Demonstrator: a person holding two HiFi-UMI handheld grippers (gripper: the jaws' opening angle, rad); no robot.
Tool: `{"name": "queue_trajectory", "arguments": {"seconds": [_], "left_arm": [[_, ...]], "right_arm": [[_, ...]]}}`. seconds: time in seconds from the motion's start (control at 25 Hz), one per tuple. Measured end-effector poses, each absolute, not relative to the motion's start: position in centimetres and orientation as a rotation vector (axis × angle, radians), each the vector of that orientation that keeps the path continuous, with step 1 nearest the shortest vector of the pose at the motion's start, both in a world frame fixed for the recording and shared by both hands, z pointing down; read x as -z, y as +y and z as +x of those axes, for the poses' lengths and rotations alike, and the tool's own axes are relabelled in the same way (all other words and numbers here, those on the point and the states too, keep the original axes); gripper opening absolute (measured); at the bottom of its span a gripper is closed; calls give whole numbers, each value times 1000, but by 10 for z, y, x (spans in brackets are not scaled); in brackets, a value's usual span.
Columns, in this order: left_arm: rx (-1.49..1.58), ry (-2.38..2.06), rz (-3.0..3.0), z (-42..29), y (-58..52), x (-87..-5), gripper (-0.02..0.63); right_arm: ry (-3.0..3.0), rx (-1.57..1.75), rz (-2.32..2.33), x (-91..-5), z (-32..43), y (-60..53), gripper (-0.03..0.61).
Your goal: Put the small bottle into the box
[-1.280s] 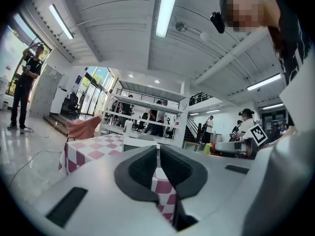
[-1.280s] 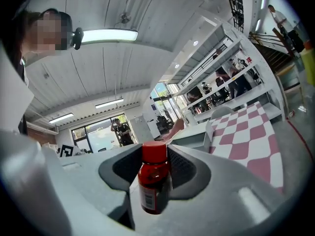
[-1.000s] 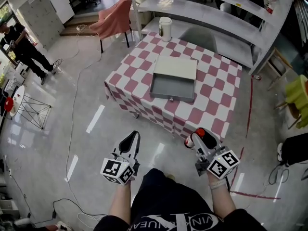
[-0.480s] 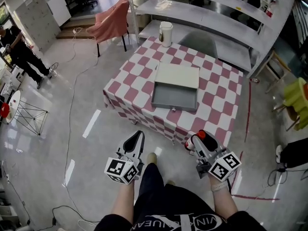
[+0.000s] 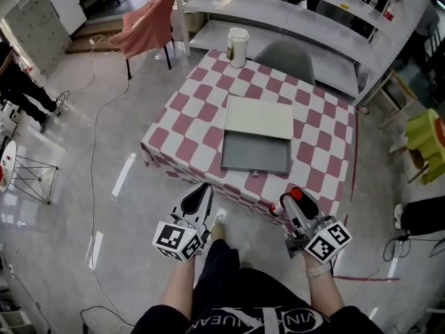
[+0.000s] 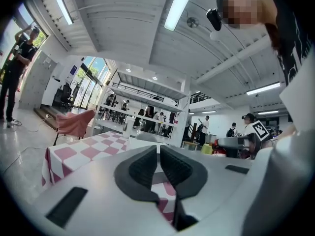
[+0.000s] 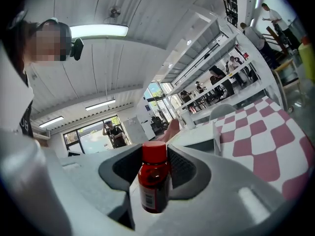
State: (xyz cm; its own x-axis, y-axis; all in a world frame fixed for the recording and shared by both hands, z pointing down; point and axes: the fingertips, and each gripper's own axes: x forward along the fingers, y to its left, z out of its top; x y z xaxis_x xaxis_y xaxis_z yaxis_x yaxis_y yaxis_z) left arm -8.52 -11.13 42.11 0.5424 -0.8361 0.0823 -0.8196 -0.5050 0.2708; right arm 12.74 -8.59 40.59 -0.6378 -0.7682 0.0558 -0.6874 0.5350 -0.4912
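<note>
The small red bottle [image 7: 154, 181] with a red cap stands upright between the jaws of my right gripper [image 7: 155, 154], which is shut on it. In the head view that gripper [image 5: 288, 199] holds the bottle [image 5: 285, 200] just short of the near edge of the checkered table [image 5: 316, 145]. The grey open box [image 5: 255, 152] lies mid-table, its cream lid [image 5: 259, 117] behind it. My left gripper [image 5: 203, 190] is held over the floor in front of the table. Its jaws are shut with nothing between them [image 6: 158, 150].
A white jar [image 5: 238, 46] stands on the table's far edge. A grey chair [image 5: 281, 58] and white shelving [image 5: 313, 12] lie beyond it, a cloth-draped chair [image 5: 146, 26] at far left. A person [image 5: 17, 82] stands left. Cables run across the floor.
Both grippers have moved forward toward the table, which now lies closer to them. The bottle stays in the right jaws; the left jaws stay shut.
</note>
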Motion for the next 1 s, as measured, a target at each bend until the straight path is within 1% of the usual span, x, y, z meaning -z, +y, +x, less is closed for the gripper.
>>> {"name": "queue_trajectory", "arguments": {"seconds": [0.6, 1.0], "left_arm": [[16, -1241, 2546, -108, -203, -443, 25], [-45, -1155, 2572, -114, -237, -466, 25]], "right_arm": [[2597, 737, -1313, -411, 75, -172, 156], [2581, 781, -1355, -416, 45, -216, 156]]}}
